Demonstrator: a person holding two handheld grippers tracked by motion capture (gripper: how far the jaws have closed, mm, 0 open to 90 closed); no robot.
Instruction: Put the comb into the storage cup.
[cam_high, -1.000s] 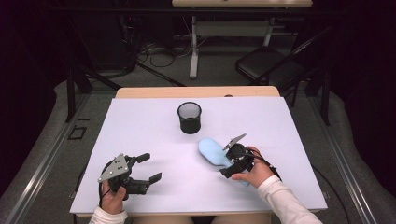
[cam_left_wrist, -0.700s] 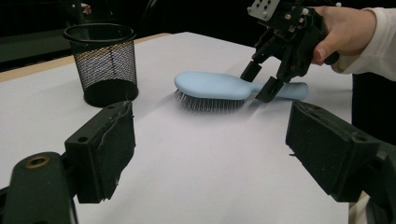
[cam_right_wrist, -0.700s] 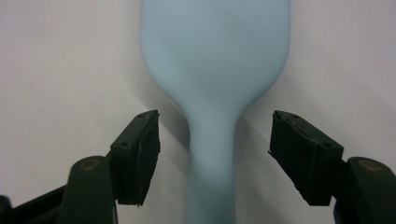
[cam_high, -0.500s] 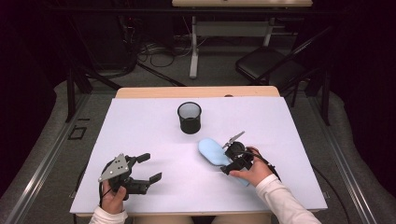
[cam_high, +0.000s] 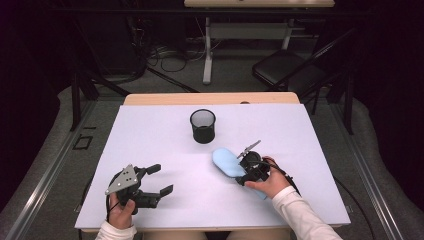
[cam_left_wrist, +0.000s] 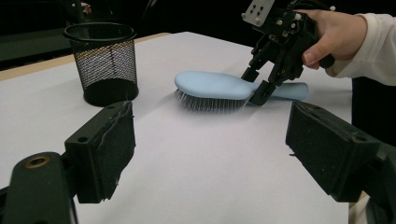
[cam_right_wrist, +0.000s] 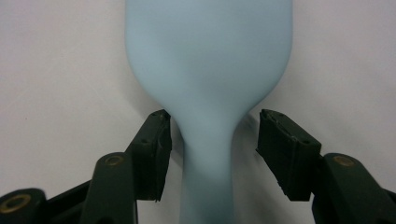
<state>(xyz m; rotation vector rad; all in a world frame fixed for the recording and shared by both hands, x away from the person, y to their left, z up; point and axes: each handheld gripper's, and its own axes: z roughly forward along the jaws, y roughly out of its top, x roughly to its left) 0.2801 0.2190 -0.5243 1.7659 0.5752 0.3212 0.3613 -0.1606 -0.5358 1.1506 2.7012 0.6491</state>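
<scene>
A light blue hairbrush lies bristles down on the white table, right of centre; it also shows in the left gripper view. My right gripper points down over its neck, one jaw on each side. In the right gripper view the hairbrush runs up between the jaws of the right gripper. These jaws have just been closing: the left pad sits almost against the neck, and a gap remains at the right pad. My left gripper rests open at the front left, with nothing between its jaws.
A black mesh cup stands upright behind the brush, near the table's middle. The white sheet covers the table, with a wooden edge at the back. A black chair and desk legs stand on the floor beyond.
The right gripper's jaws have narrowed around the hairbrush's neck. The left hand, the brush and the cup have stayed where they were.
</scene>
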